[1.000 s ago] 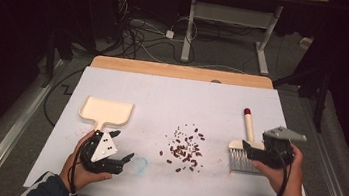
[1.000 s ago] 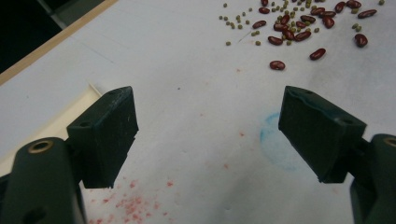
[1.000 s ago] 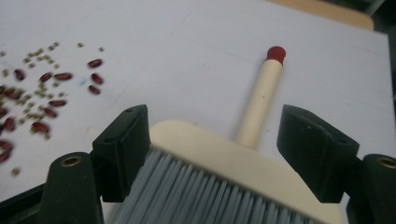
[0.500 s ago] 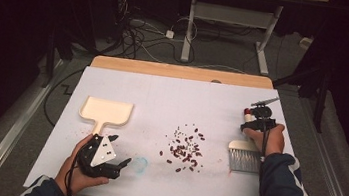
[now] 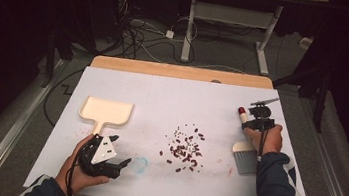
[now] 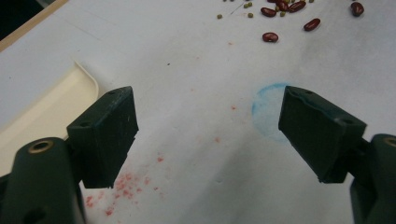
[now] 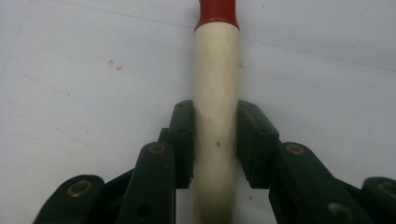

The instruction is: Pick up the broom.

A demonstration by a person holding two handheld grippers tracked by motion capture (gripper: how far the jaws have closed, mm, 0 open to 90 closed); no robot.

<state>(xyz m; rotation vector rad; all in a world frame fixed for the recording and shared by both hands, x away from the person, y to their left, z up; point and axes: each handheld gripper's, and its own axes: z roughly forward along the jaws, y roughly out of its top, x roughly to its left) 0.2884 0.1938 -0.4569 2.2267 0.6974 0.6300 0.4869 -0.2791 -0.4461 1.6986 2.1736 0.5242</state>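
Left claw (image 5: 117, 159) rests on the white tabletop (image 5: 187, 99), jaws spread wide with nothing between them, just below the cream dustpan (image 5: 107, 111), which lies empty. Scattered beans (image 5: 184, 148) lie mid-table, near a faint blue ring stain (image 6: 268, 109). Right claw (image 7: 215, 140) has just been closing and now clamps the brush handle (image 7: 215, 93); the bristles (image 5: 245, 159) are partly hidden behind the sleeve. Cables cross the dark floor beyond.

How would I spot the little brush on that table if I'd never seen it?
Start at the white table and go to its right edge, past the scattered beans. There lies the brush: grey bristles toward the person, a cream handle with a red tip, clamped in the right gripper.
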